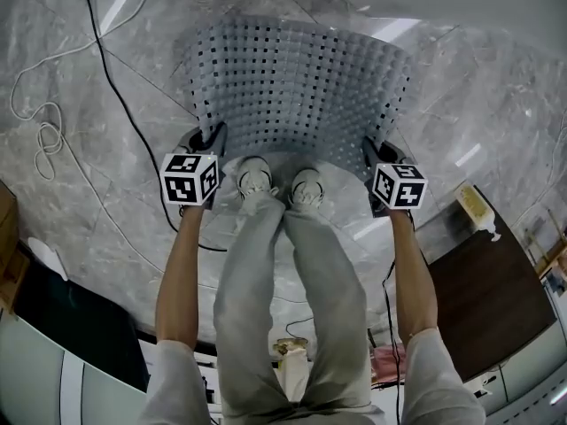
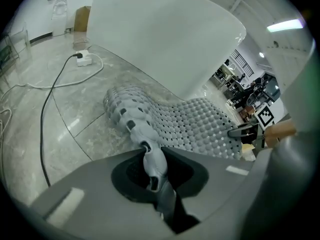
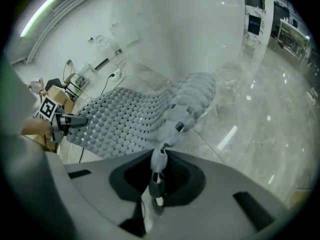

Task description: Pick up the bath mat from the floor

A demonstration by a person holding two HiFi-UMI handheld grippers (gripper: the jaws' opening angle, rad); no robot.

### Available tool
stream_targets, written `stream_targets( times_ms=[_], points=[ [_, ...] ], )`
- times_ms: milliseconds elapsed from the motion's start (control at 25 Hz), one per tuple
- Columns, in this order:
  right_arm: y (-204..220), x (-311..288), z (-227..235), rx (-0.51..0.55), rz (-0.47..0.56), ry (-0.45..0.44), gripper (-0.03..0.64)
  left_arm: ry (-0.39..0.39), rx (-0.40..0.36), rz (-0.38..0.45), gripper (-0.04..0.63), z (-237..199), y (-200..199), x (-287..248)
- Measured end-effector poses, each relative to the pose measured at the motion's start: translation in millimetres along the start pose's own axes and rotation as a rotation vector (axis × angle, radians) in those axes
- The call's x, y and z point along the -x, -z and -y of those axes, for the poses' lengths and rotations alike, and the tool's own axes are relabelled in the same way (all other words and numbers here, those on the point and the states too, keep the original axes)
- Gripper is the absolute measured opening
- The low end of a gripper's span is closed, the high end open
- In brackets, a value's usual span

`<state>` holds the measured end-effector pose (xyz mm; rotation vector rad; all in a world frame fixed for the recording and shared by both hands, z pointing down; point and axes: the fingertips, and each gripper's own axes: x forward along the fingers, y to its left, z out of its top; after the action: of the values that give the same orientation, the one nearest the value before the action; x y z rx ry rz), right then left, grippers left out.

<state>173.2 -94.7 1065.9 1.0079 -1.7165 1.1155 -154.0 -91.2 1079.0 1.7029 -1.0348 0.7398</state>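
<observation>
A grey perforated bath mat [image 1: 297,82] hangs by its near edge above the marble floor, its far part curving down ahead of the person's shoes. My left gripper [image 1: 211,136] is shut on the mat's near left corner. My right gripper [image 1: 372,153] is shut on the near right corner. In the left gripper view the mat [image 2: 180,124] runs from the jaws toward the right gripper [image 2: 245,132]. In the right gripper view the mat [image 3: 140,116] stretches left toward the left gripper [image 3: 70,120]. Both corners sit pinched between the pads.
A black cable [image 1: 124,104] and a white cord [image 1: 40,131] lie on the floor at the left. A power strip [image 2: 84,59] sits on the floor. A dark brown surface [image 1: 492,299] and cabinets stand at the lower right. A white curved panel [image 2: 165,39] rises behind the mat.
</observation>
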Motion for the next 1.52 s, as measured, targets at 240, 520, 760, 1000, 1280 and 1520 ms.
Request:
stream_targets(
  times_ms=[240, 520, 760, 1000, 1280, 1520],
  points=[
    [-10, 31, -33, 0.002, 0.016, -0.027, 0.048, 0.021, -0.011, 0.008, 0.048, 24, -16, 32],
    [-34, 79, -62, 0.014, 0.037, -0.051, 0.048, 0.022, -0.003, 0.024, 0.046, 46, -41, 75],
    [-53, 126, -83, 0.020, 0.076, -0.055, 0.048, 0.014, -0.012, 0.060, 0.046, 68, -63, 119],
    [-70, 172, -94, 0.011, 0.121, -0.057, 0.048, 0.013, -0.015, 0.098, 0.046, 92, -84, 156],
    [-79, 214, -113, -0.002, 0.139, -0.070, 0.048, 0.019, -0.021, 0.104, 0.046, 116, -96, 196],
    [-86, 254, -130, 0.007, 0.145, -0.082, 0.048, 0.037, -0.035, 0.101, 0.046, 144, -106, 235]
  ],
)
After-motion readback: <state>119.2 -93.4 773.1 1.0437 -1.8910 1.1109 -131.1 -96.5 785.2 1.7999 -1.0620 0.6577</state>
